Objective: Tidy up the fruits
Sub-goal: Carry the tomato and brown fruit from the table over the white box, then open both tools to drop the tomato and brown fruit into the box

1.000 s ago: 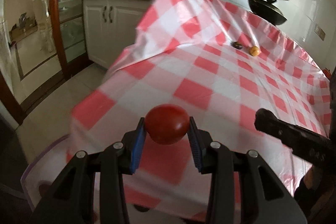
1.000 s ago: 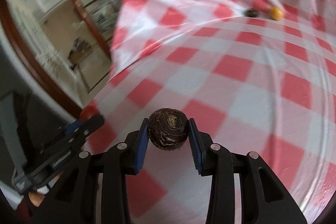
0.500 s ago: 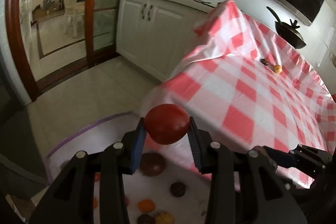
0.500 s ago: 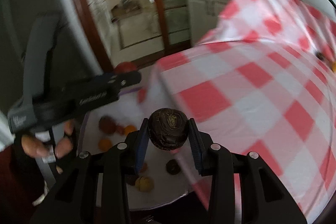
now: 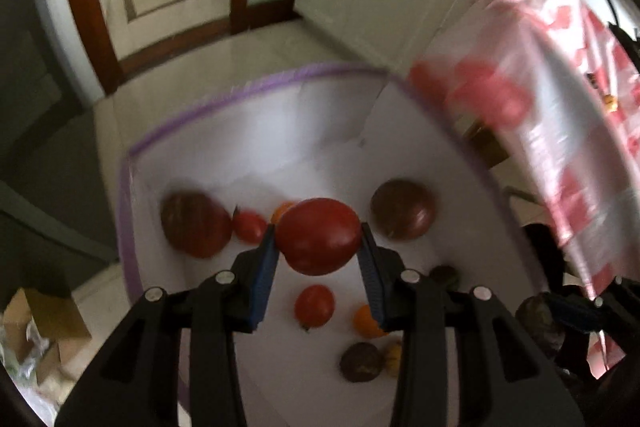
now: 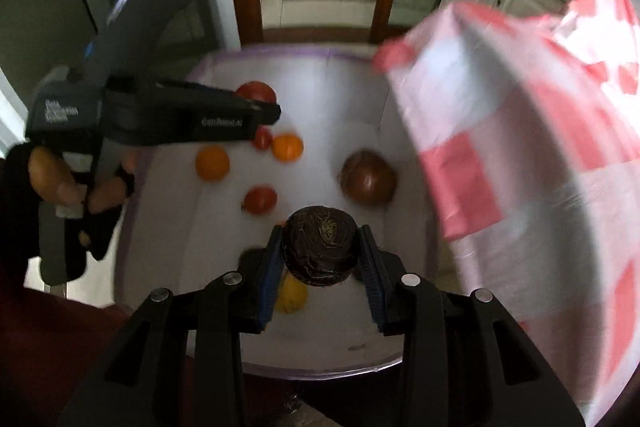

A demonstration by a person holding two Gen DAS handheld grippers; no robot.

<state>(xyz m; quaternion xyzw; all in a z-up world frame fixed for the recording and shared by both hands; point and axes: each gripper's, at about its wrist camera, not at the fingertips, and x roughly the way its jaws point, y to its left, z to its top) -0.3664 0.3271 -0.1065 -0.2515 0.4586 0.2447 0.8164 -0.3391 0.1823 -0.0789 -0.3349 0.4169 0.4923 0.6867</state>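
Left gripper (image 5: pixel 319 267) pointed steeply down over the white fabric bin with a purple rim (image 5: pixel 256 89), blue-padded fingers (image 5: pixel 264 269) pinching a smooth red tomato (image 5: pixel 319 235) from both sides. Right gripper (image 6: pixel 319 277) likewise above the same bin, fingers (image 6: pixel 269 279) clamped on a dark, wrinkled brown round fruit (image 6: pixel 320 251). Both fruits held in the air over the bin, not yet resting on its floor. Below already: two large dark-red fruits (image 5: pixel 403 209), small red tomatoes (image 5: pixel 314 305), small orange fruits (image 6: pixel 212 163) and a yellow one (image 6: pixel 292 297), scattered well apart. Red-and-white checked cloth (image 6: pixel 532 131) draped off the worktop just beside the bin's right edge.

Risks, as a judgement: release from this height likely to bounce or bruise the soft tomato, or land it on fruit underneath. Two grippers close together over one bin, so a clash possible on lowering. Hanging cloth near the rim liable to catch a finger and drag.
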